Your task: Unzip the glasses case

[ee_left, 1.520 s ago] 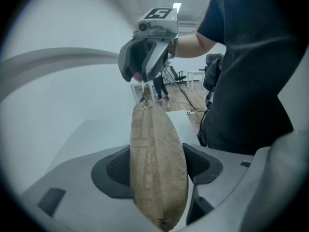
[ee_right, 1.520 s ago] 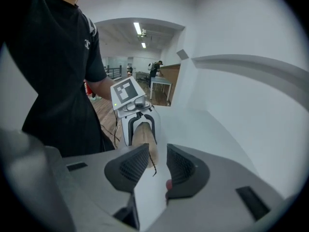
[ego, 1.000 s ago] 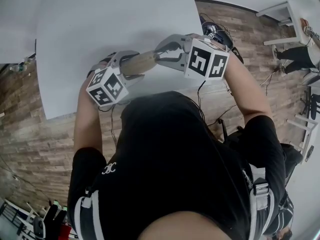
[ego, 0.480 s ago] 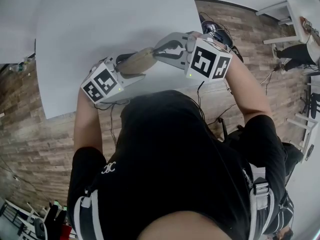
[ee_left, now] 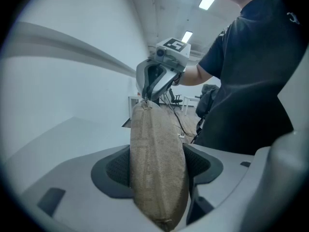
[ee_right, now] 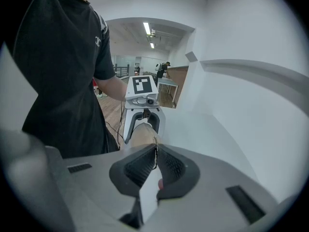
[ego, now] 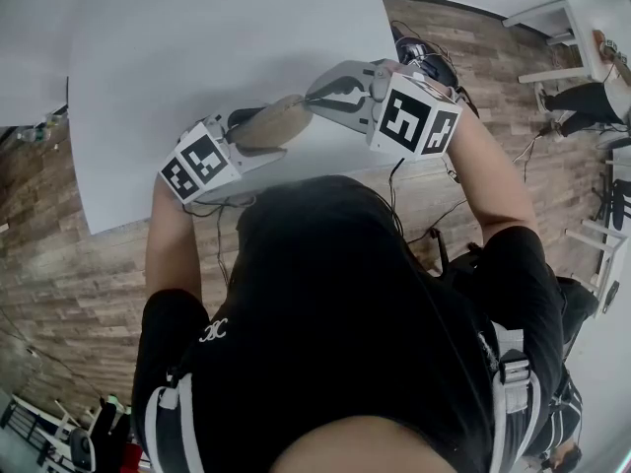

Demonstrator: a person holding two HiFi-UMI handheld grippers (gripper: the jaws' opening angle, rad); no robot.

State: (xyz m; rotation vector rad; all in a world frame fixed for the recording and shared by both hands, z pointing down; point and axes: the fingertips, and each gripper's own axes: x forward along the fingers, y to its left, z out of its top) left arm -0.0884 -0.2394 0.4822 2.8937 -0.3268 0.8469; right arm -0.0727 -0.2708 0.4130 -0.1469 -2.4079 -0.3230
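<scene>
Pads of the left claw point(ee_left: 157, 164) press both flanks of the tan glasses case point(ee_left: 155, 144), which stands on edge between them and reaches out past its tips toward the right claw point(ee_right: 155, 153). That right claw is closing on the thin zipper pull point(ee_right: 156, 146) at the case's far end, its pads nearly together with only the pull between them. Both claws hold the case over the white worktop point(ego: 197, 47), near its edge.
</scene>
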